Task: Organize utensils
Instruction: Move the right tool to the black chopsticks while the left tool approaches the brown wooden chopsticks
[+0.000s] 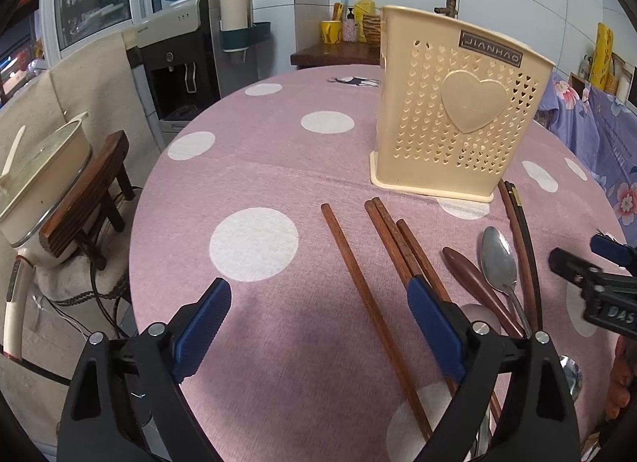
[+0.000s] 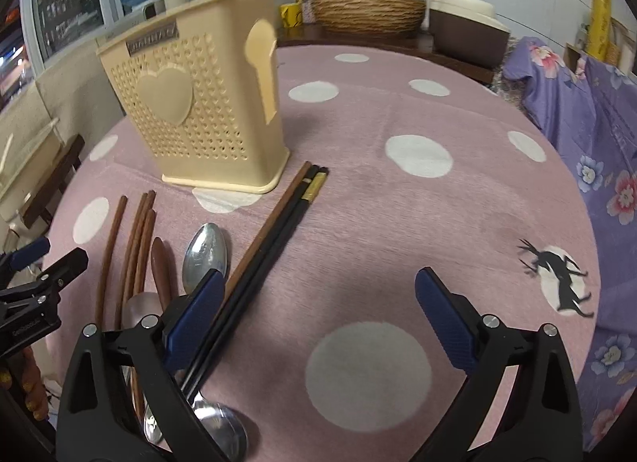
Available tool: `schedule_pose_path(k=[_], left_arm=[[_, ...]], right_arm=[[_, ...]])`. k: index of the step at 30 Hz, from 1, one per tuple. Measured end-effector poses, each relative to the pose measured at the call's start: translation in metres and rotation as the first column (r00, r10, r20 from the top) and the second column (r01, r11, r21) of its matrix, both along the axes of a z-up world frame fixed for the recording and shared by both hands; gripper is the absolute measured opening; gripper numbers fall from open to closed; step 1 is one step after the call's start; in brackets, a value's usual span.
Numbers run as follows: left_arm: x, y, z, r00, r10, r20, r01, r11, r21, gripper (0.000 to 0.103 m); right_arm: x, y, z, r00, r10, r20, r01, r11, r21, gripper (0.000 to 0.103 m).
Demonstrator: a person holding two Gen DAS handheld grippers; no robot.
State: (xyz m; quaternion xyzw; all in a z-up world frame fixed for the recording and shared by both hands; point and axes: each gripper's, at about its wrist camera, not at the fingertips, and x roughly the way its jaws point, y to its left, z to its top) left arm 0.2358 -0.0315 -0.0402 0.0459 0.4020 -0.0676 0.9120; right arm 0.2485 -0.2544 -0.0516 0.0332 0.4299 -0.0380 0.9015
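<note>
Round table (image 1: 258, 167) under pink dotted cloth, cream holder (image 1: 458, 104) upright on it as landmark. Utensils flat on the cloth in front of the holder, none inside as far as can be seen. Nearest its front left corner: single brown chopstick (image 1: 358, 283) lying alone, then three more brown chopsticks (image 1: 398, 239) touching side by side. Further right: wooden spoon (image 1: 473, 283), then steel spoon (image 1: 497, 259) just beside it. At the holder's right corner: black chopsticks (image 2: 274, 239) with gold bands, beside one brown stick. Second steel spoon (image 2: 223, 430) low in the right wrist view, well short of the holder.

Left gripper (image 1: 318, 326) spread wide, holding nothing, the single chopstick running between its fingers. Right gripper (image 2: 318, 318) likewise wide apart and empty, over bare cloth right of the black chopsticks.
</note>
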Motion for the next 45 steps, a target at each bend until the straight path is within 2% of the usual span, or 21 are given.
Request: schedule_pose_path(k=[7, 13, 18, 22, 25, 28, 33, 36, 38, 40, 45], left_arm=[[0.008, -0.004, -0.007, 1.0, -0.017, -0.024, 0.017, 1.0, 0.004, 0.089], [0.009, 0.001, -0.011, 0.999, -0.02, -0.043, 0.021, 1.0, 0.006, 0.089], [0.015, 0.002, -0.013, 0.998, -0.017, -0.062, 0.016, 1.0, -0.013, 0.088], [0.019, -0.001, -0.014, 0.998, -0.019, -0.065, 0.018, 1.0, -0.013, 0.083], [0.023, -0.003, -0.016, 0.998, -0.01, -0.062, 0.01, 1.0, 0.008, 0.077], [0.029, -0.001, -0.02, 0.996, -0.007, -0.087, 0.006, 1.0, -0.007, 0.073], [0.037, -0.001, -0.023, 0.995, 0.001, -0.099, -0.004, 1.0, -0.022, 0.072], [0.042, -0.003, -0.025, 0.996, 0.008, -0.089, -0.007, 1.0, 0.012, 0.068], [0.044, -0.002, -0.024, 0.996, 0.008, -0.092, -0.007, 1.0, 0.009, 0.064], [0.046, 0.0, -0.023, 0.995, 0.008, -0.096, -0.007, 1.0, 0.008, 0.061], [0.052, -0.001, -0.023, 0.995, 0.009, -0.103, -0.008, 1.0, 0.01, 0.06]], right_arm=[[0.02, 0.014, -0.015, 0.995, 0.05, -0.09, -0.052, 0.998, -0.018, 0.089], [0.011, -0.028, -0.017, 0.989, 0.031, -0.146, -0.032, 0.999, 0.001, 0.088], [0.008, -0.057, -0.01, 0.991, -0.017, -0.135, 0.025, 0.998, 0.06, 0.086], [0.01, -0.07, -0.007, 0.99, -0.108, -0.094, 0.117, 0.988, 0.103, 0.076], [0.016, -0.071, -0.01, 0.986, -0.144, -0.081, 0.151, 0.985, 0.083, 0.063], [0.021, -0.071, -0.008, 0.983, -0.168, -0.076, 0.174, 0.982, 0.075, 0.054], [0.03, -0.077, -0.01, 0.978, -0.192, -0.078, 0.199, 0.974, 0.105, 0.052], [0.041, -0.081, -0.01, 0.976, -0.204, -0.076, 0.211, 0.974, 0.086, 0.052], [0.046, -0.088, -0.011, 0.972, -0.218, -0.083, 0.226, 0.969, 0.099, 0.047], [0.048, -0.095, -0.011, 0.968, -0.234, -0.093, 0.243, 0.965, 0.098, 0.036], [0.055, -0.093, -0.011, 0.969, -0.224, -0.1, 0.237, 0.962, 0.137, 0.035]])
